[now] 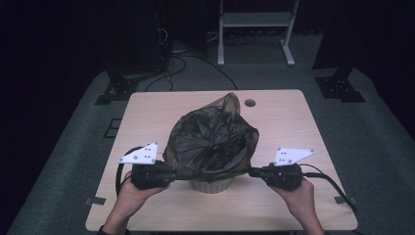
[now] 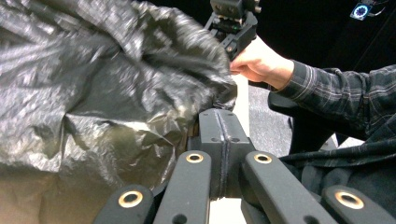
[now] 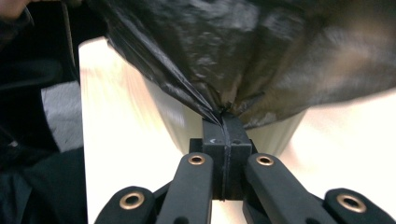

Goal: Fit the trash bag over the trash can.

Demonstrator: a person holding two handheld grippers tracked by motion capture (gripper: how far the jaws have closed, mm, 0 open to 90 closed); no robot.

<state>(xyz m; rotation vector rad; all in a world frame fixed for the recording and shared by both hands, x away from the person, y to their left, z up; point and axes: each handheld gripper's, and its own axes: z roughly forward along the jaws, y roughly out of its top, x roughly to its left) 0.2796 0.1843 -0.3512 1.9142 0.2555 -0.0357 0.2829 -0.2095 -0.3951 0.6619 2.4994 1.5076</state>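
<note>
Dim surroundings, motion-blurred close views

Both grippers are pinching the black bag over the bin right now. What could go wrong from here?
1. The black bag is thin film, pulled taut between the left gripper and right gripper; more pull could tear it.
2. Each holds only a small pinch of film, so either may slip.
3. The white bin stands near the table edge and might get dragged.

No readable text or labels, as far as dim frames allow
</note>
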